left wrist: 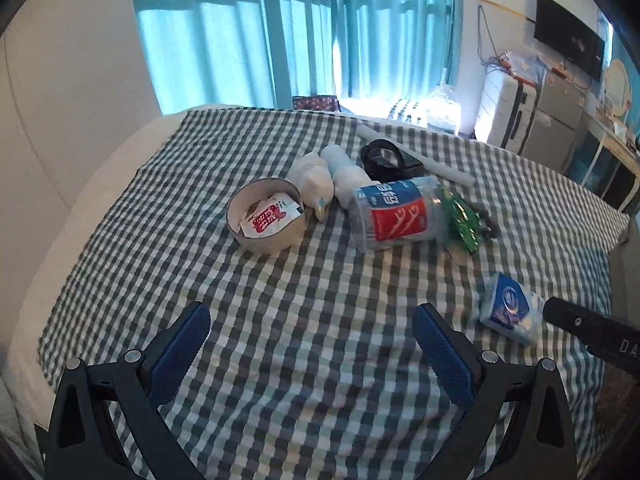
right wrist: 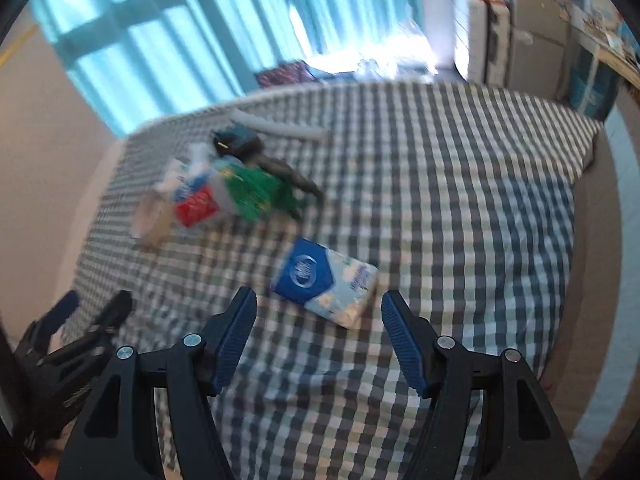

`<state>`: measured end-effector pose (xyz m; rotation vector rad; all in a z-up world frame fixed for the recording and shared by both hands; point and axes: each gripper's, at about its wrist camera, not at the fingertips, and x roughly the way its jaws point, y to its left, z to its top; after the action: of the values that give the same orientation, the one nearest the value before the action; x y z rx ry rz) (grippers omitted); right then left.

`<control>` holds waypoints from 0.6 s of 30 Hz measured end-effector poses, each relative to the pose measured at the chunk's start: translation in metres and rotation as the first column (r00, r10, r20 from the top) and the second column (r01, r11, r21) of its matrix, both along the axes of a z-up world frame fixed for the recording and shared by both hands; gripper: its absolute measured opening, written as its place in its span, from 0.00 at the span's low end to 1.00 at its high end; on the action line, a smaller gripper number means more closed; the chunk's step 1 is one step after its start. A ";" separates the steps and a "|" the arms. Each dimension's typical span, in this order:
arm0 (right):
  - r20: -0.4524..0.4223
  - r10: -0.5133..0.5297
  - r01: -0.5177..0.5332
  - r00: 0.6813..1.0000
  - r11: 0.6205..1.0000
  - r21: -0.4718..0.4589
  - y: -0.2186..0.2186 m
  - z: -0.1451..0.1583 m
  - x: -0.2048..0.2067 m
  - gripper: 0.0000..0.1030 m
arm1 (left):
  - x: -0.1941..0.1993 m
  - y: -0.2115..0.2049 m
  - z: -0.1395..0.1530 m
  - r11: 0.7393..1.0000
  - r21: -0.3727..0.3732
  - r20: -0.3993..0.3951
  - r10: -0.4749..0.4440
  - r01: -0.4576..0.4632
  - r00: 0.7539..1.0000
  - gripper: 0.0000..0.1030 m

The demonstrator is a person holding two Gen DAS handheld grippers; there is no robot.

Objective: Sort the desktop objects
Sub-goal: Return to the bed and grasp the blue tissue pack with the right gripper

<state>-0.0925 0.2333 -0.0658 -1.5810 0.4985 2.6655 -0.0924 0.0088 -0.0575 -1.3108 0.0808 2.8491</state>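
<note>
L gripper (left wrist: pixel 310 344): jaws apart, empty, over checked cloth (left wrist: pixel 280 280); tape roll (left wrist: pixel 265 216), duck toy (left wrist: pixel 314 184), plastic jar (left wrist: pixel 394 214) ahead
R gripper (right wrist: pixel 319 334): jaws apart, empty; tissue pack (right wrist: pixel 326 278) just ahead, not touched

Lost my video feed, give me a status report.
Left gripper open, empty. Right gripper open, empty, tissue pack just ahead. Other items clustered beyond. Nothing in the way.
</note>
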 end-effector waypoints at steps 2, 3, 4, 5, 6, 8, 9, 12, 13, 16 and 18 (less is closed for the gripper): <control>0.012 -0.014 0.015 1.000 0.999 -0.046 -0.001 -0.007 -0.008 0.63 | -0.006 -0.007 -0.005 0.999 0.047 0.010 0.013 -0.014 1.000 1.00; 0.018 -0.013 0.014 1.000 0.998 -0.061 -0.003 -0.011 -0.012 0.63 | -0.007 -0.010 -0.008 0.998 0.066 0.022 0.015 -0.016 1.000 1.00; 0.025 -0.013 0.014 1.000 0.998 -0.062 -0.006 -0.014 -0.018 0.63 | -0.010 -0.012 -0.011 0.997 0.081 0.036 0.018 -0.021 0.999 1.00; 0.029 -0.022 0.023 0.999 0.998 -0.051 -0.009 -0.019 -0.021 0.63 | -0.011 -0.014 -0.014 0.996 0.086 0.048 0.025 -0.029 0.999 1.00; 0.036 -0.038 0.040 0.999 0.999 -0.036 -0.012 -0.024 -0.025 0.63 | -0.014 -0.015 -0.017 0.995 0.090 0.060 0.034 -0.040 0.998 1.00; 0.063 -0.059 0.059 0.996 0.998 -0.013 -0.019 -0.033 -0.032 0.63 | -0.015 -0.020 -0.022 0.994 0.087 0.078 0.054 -0.061 0.995 1.00; 0.075 -0.074 0.073 0.994 0.997 0.013 -0.023 -0.038 -0.035 0.64 | -0.016 -0.022 -0.024 0.994 0.077 0.089 0.065 -0.072 0.994 1.00; 0.058 -0.090 0.085 0.994 0.992 0.094 -0.033 -0.037 -0.039 0.74 | -0.019 -0.027 -0.027 0.993 0.067 0.105 0.088 -0.096 0.991 1.00; 0.063 -0.100 0.091 0.993 0.988 0.126 -0.036 -0.039 -0.042 0.75 | -0.019 -0.029 -0.028 0.992 0.070 0.106 0.094 -0.102 0.990 1.00; 0.091 -0.117 0.091 0.989 0.964 0.251 -0.042 -0.050 -0.047 0.79 | -0.019 -0.030 -0.029 0.992 0.065 0.112 0.099 -0.106 0.989 1.00; 0.130 -0.112 0.076 0.985 0.964 0.254 -0.041 -0.061 -0.048 0.80 | -0.018 -0.028 -0.030 0.993 0.052 0.109 0.098 -0.104 0.989 1.00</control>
<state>-0.1407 0.1921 -0.1267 -1.6139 0.2186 2.4100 -0.1107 -0.0189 -0.0873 -1.4935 -0.0692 2.8324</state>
